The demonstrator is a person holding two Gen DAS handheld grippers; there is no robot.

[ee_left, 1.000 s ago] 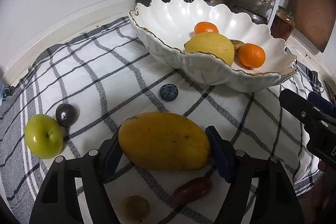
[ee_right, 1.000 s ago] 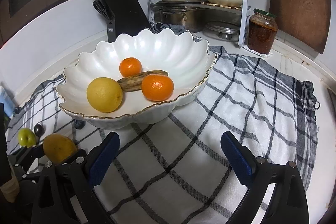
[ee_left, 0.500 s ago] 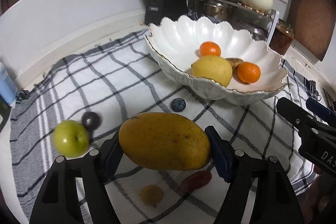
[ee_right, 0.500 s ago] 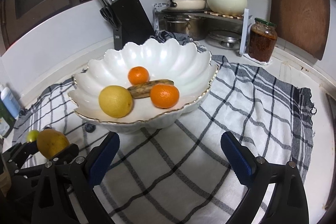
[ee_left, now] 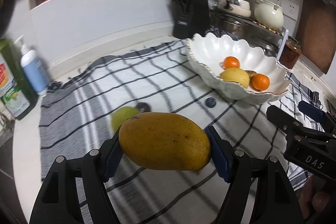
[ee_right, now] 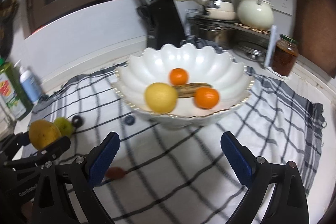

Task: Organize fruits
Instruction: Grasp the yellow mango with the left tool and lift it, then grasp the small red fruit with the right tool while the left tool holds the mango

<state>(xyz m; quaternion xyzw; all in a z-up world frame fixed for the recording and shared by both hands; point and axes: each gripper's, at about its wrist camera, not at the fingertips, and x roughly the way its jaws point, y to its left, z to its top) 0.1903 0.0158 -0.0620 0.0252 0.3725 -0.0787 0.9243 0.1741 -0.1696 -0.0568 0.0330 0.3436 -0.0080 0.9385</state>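
Observation:
My left gripper [ee_left: 166,153] is shut on a yellow mango [ee_left: 164,141] and holds it well above the checked cloth [ee_left: 100,102]. The mango also shows at the left in the right wrist view [ee_right: 44,134]. The white scalloped bowl [ee_left: 212,49] stands at the back right and holds a lemon [ee_left: 235,77], two oranges [ee_left: 260,81] and a brownish fruit. In the right wrist view the bowl [ee_right: 189,60] lies ahead. My right gripper [ee_right: 170,157] is open and empty above the cloth. A green apple [ee_right: 63,125], a dark fruit [ee_right: 77,120] and a blueberry [ee_left: 210,102] lie on the cloth.
A black knife block [ee_left: 191,12] stands behind the bowl. A pot rack with a cream pot [ee_left: 268,15] and a jar [ee_left: 290,53] is at the back right. A pump bottle [ee_left: 33,70] and a green bottle [ee_left: 10,81] stand at the left. A red fruit [ee_right: 115,172] lies near my right gripper.
My left gripper has lifted the mango higher off the cloth, so the counter looks farther away. My right gripper has also risen and stays open.

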